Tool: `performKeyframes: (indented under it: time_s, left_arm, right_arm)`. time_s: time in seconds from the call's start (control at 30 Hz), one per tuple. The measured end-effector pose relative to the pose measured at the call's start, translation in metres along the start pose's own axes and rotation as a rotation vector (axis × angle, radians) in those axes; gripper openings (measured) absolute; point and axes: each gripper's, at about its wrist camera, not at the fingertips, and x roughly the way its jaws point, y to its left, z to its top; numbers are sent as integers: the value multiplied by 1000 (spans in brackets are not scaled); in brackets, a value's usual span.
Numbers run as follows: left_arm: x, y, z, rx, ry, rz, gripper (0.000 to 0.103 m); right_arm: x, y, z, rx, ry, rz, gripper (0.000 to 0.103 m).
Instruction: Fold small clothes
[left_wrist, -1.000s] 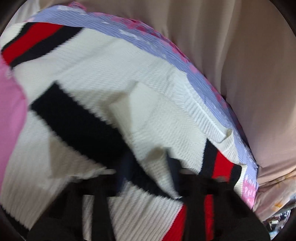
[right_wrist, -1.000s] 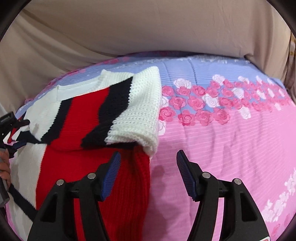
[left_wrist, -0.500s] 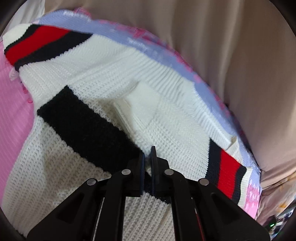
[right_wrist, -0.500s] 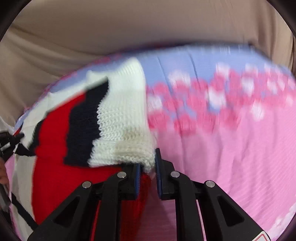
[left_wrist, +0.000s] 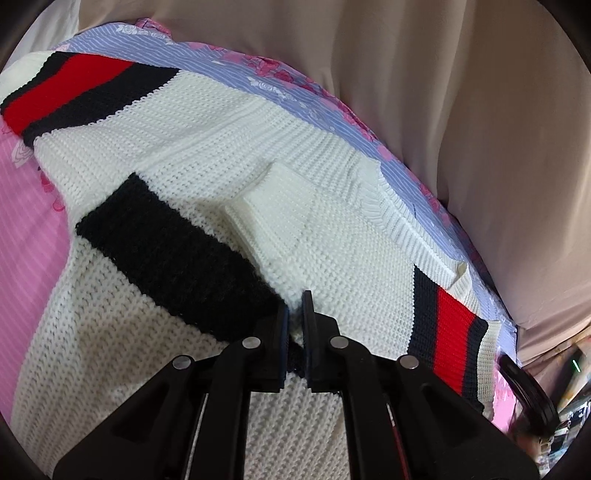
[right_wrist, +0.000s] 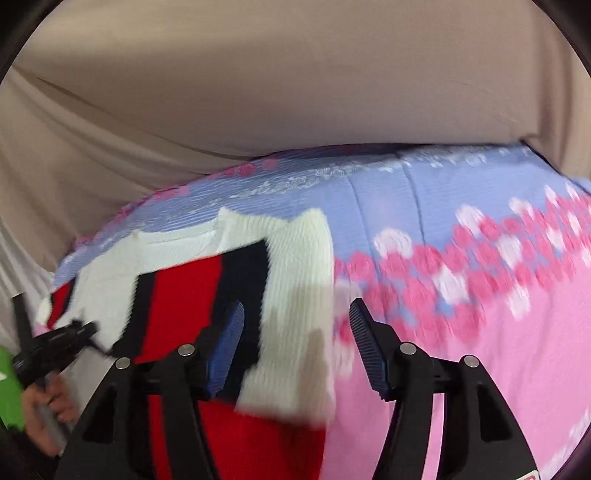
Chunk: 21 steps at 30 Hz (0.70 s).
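A: Knit sweater (left_wrist: 207, 173), where's it lying?

B: Spread on the bed, on the pink and blue rose-print bedspread (right_wrist: 461, 354), near the beige curtain (left_wrist: 443, 110). Cream knit w/ black and red stripes. A sleeve (right_wrist: 295, 280) is seen folded in over the red body panel.

A: What's been changed in the last sec?

B: Sleeve was pinched by the right gripper (right_wrist: 295, 332) half a sec ago; now it's been let go. Jaws are opening, the sleeve's cream cuff lies between them but isn't pressed. The view's blurred, so the exact lay of the cuff can't be told.

A: Left gripper (left_wrist: 294, 321)?

B: Was open a sec ago, since clamped. Jaws are closed on a fold of knit at the black band, cloth seen pinched between the pads.

A: Meaning for the task?

B: One sleeve fold prob. done and released. Other side is now held by the left, so that fold is judged next. Body fold not yet done.
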Motion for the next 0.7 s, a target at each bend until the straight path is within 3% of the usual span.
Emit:
performKeyframes:
  time_s: [0.03,0.07,0.1,0.17,0.23,0.33,0.43,0.5,0.53,0.63,0.7]
  left_arm:
    - [0,0,-1,10,1,3,6]
    - [-2,1,-2,20,1,5,6]
    - [6,1,6,24,3,7,6]
    - [8,0,8,31,3,4,6]
    - [9,0,7,33,-1,1,6]
    - [9,-1,6,36,0,7,7]
    - [10,1,6,32,7,-6,7]
    - [10,2,6,33,7,-11,7]
    - [10,2,6,34,6,-10,7]
    - [11,2,6,31,2,-5,7]
    - [12,1,8,37,2,0,8]
  right_arm:
    - [18,1,8,0,40,-8,58]
    - [36,-1,13,19,81,0,48]
    - [51,-6,16,54,121,43,17]
    - [37,-12,25,97,49,94,14]
    - [19,-20,27,117,-35,119,13]
    - [48,-37,14,135,78,76,14]
    - [20,-25,22,106,32,48,19]
    - [-12,-10,28,54,-67,51,35]
    - [-15,-6,30,32,-71,72,40]
    - [16,23,40,-94,59,105,43]
    - [57,32,37,-152,172,46,30]
